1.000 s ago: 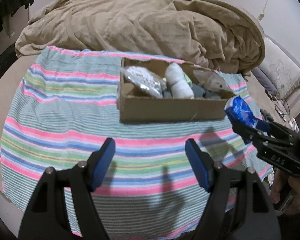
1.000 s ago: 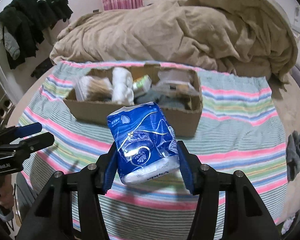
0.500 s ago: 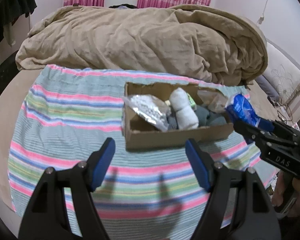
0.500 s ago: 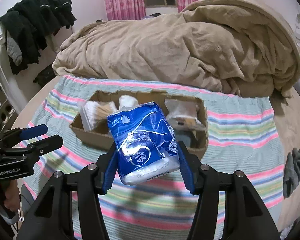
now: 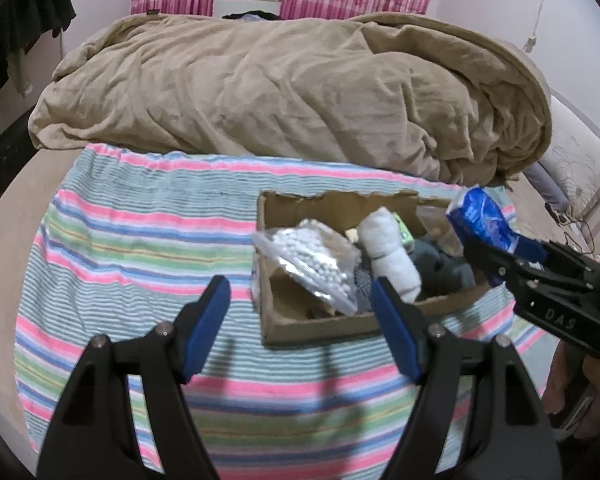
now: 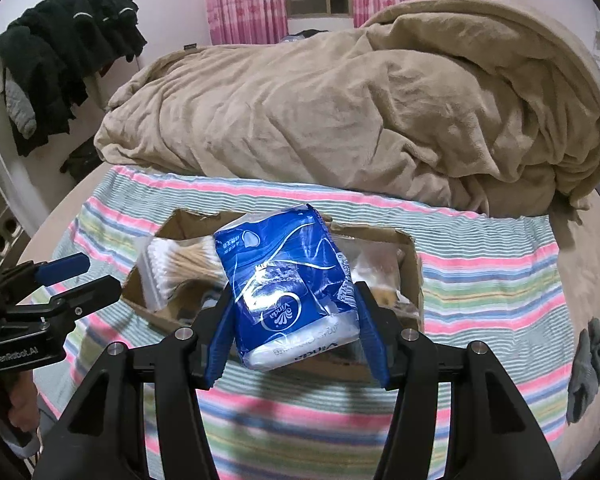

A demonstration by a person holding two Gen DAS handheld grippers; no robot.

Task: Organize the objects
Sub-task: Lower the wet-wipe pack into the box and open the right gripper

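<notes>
A: Your right gripper (image 6: pixel 296 340) pinches the blue tissue pack (image 6: pixel 288 280) by its lower sides; your left gripper (image 5: pixel 300 312) is spread wide and holds nothing.

B: And the cardboard box (image 5: pixel 324 326)?

A: On the striped cloth (image 5: pixel 140 240), at twelve o'clock just beyond the pack. The swab bag (image 5: pixel 320 264) and white roll (image 5: pixel 392 256) fill its middle.

B: So where should you set it?

A: Probably over the gap toward two o'clock. Carry it level, lower it below the rim, then release. Keep the left gripper clear at nine o'clock.
</notes>
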